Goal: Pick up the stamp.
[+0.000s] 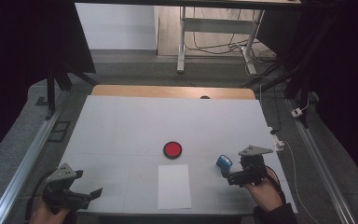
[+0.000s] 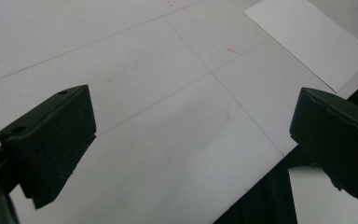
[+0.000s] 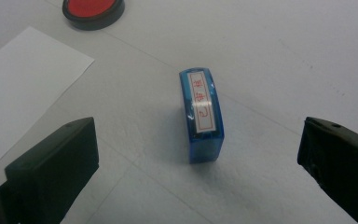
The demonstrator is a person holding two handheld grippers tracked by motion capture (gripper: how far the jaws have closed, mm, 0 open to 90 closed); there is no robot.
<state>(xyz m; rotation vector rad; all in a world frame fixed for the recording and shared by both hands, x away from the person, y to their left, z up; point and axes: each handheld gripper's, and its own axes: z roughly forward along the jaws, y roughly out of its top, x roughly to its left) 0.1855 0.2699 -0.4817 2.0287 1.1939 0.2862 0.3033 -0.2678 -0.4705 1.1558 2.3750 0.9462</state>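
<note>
A small blue stamp (image 3: 203, 114) with a white label and red characters stands on the white table, just ahead of my right gripper (image 3: 199, 151). Its jaws are spread wide on either side and touch nothing. From above, the stamp (image 1: 223, 162) sits right of a round red ink pad (image 1: 172, 150) in a black case, with the right gripper (image 1: 228, 173) just behind it. A white sheet of paper (image 1: 174, 186) lies below the pad. My left gripper (image 1: 89, 183) hovers open at the front left corner, and between its jaws (image 2: 191, 135) there is bare table.
The white table (image 1: 121, 126) has a wooden strip along its far edge. Metal rails run along both sides on the floor. A desk frame and cables stand beyond the far end. The paper's corner (image 2: 307, 37) lies ahead of the left gripper, near the table's front edge.
</note>
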